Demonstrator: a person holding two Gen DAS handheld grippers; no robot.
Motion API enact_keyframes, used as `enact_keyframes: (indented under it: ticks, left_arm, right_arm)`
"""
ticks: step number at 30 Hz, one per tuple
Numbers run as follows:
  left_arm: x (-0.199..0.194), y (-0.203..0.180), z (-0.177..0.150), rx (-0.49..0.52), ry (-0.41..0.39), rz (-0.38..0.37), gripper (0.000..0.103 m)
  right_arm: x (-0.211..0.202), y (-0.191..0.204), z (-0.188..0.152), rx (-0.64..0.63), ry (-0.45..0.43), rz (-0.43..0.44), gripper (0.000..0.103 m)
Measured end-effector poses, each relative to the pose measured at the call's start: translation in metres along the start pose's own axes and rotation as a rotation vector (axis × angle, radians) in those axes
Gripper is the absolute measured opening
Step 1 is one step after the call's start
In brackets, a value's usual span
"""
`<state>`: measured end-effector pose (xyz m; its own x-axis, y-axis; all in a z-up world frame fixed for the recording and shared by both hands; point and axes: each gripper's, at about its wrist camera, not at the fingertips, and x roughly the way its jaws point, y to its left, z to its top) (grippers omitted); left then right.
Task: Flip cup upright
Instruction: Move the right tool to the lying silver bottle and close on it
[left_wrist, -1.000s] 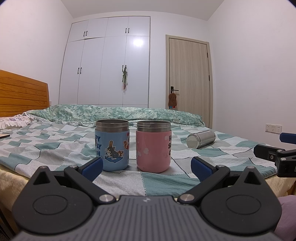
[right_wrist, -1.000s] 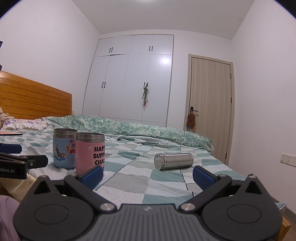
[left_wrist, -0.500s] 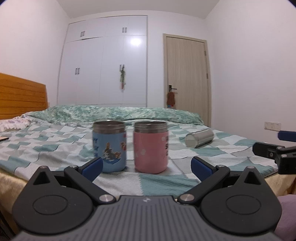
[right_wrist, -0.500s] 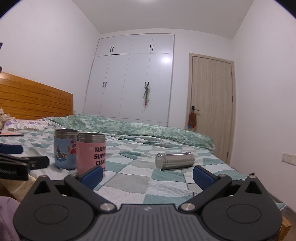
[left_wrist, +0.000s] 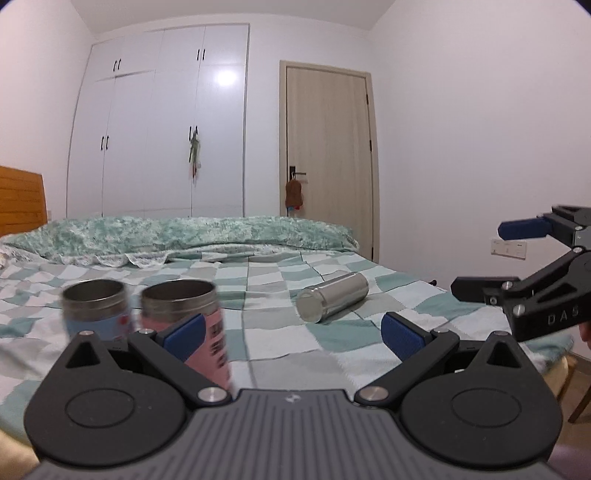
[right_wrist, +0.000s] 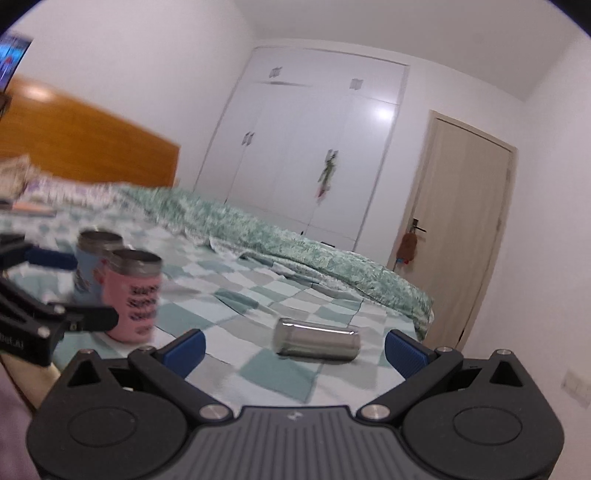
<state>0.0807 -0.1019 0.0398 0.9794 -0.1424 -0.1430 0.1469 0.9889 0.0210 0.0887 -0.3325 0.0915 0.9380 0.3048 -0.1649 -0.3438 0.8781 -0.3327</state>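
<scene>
A steel cup (left_wrist: 332, 301) lies on its side on the bed (left_wrist: 280, 347), on the green-and-white checked cover, with one flat end turned toward the left wrist camera. In the right wrist view the same steel cup (right_wrist: 316, 339) lies crosswise, just beyond and between the blue pads of the right gripper (right_wrist: 294, 350), whose jaws stand wide with nothing in them. The left gripper (left_wrist: 291, 334) also has its jaws wide and empty; the cup lies ahead of it, nearer its right pad and apart from both. To the left of the steel cup, well apart from it, a pink cup (left_wrist: 192, 317) and a blue cup (left_wrist: 94, 308) stand upright side by side, mouths up; whether they touch cannot be told. The left pad of the left gripper overlaps the pink cup in the left wrist view. The right gripper shows at the right edge of that view, raised above the bed's edge, and the left gripper shows at the left edge of the right wrist view, in front of the two standing cups. Behind the bed are a white wardrobe (left_wrist: 159, 122), a wooden door (left_wrist: 328, 158) and an orange headboard (right_wrist: 85, 147). The right wrist view is tilted and blurred.
</scene>
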Motion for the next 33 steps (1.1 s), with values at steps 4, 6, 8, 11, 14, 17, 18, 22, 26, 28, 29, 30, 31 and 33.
enact_keyframes:
  ticks: [4, 6, 8, 11, 14, 17, 18, 22, 26, 28, 29, 30, 31, 33]
  left_arm:
    - [0.045, -0.018, 0.014, -0.013, 0.034, 0.032, 0.103]
    - [0.066, -0.025, 0.019, -0.014, 0.052, 0.052, 0.103]
    - [0.086, -0.030, 0.023, -0.019, 0.072, 0.080, 0.103]
    - [0.116, -0.033, 0.029, -0.033, 0.102, 0.111, 0.103]
    - [0.147, -0.035, 0.032, -0.040, 0.134, 0.151, 0.103]
    - [0.179, -0.034, 0.036, -0.049, 0.173, 0.194, 0.103]
    - [0.189, -0.034, 0.037, -0.045, 0.185, 0.214, 0.103]
    - [0.219, -0.026, 0.037, -0.053, 0.236, 0.278, 0.103]
    - [0.245, -0.017, 0.031, -0.073, 0.299, 0.305, 0.103]
    - [0.254, -0.016, 0.027, -0.071, 0.318, 0.325, 0.103]
    - [0.258, -0.016, 0.026, -0.070, 0.320, 0.335, 0.103]
    - [0.262, -0.015, 0.025, -0.069, 0.320, 0.339, 0.103]
    - [0.265, -0.014, 0.023, -0.068, 0.321, 0.341, 0.103]
    - [0.271, -0.011, 0.020, -0.078, 0.333, 0.334, 0.103]
  right_arm:
    - [0.036, -0.026, 0.005, -0.135, 0.039, 0.030, 0.103]
    - [0.056, -0.031, 0.006, -0.205, 0.052, 0.045, 0.103]
    - [0.078, -0.039, 0.004, -0.291, 0.065, 0.057, 0.103]
    - [0.111, -0.050, 0.000, -0.363, 0.081, 0.087, 0.103]
    - [0.143, -0.060, -0.004, -0.436, 0.085, 0.111, 0.103]
    - [0.175, -0.066, -0.008, -0.510, 0.077, 0.148, 0.103]
    - [0.186, -0.067, -0.008, -0.533, 0.074, 0.162, 0.103]
    - [0.226, -0.071, -0.012, -0.613, 0.046, 0.218, 0.101]
    - [0.267, -0.066, -0.017, -0.727, 0.063, 0.308, 0.096]
    - [0.283, -0.061, -0.024, -0.810, 0.072, 0.344, 0.096]
    - [0.290, -0.057, -0.028, -0.849, 0.075, 0.356, 0.095]
    - [0.297, -0.055, -0.031, -0.879, 0.077, 0.368, 0.093]
    - [0.303, -0.052, -0.033, -0.896, 0.078, 0.375, 0.091]
    - [0.315, -0.046, -0.036, -0.925, 0.083, 0.405, 0.090]
